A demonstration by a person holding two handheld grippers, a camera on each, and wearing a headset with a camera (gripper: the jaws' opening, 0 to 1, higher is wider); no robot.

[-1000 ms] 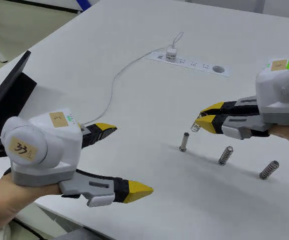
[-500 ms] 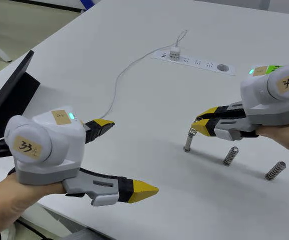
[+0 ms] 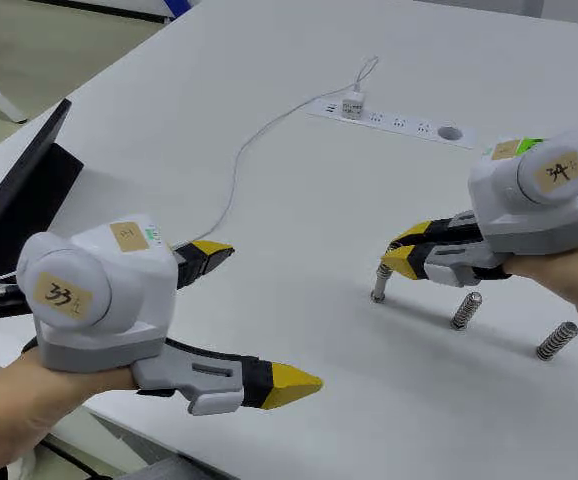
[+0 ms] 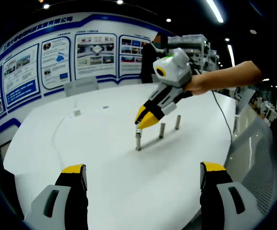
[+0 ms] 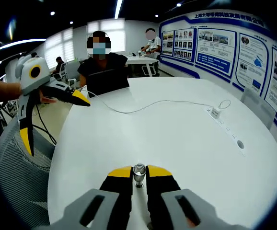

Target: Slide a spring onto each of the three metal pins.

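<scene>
Your right gripper (image 3: 399,258) clenches the spring (image 5: 139,170) over the pin (image 3: 378,290) beneath its tips to thread it; left gripper (image 3: 269,316) gapes, idle.

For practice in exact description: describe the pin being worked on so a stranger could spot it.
On the white table, three upright pins stand in a row. Take the end pin under the right gripper's yellow tips: its lower shaft is bare, while both neighbours wear springs full length.
</scene>
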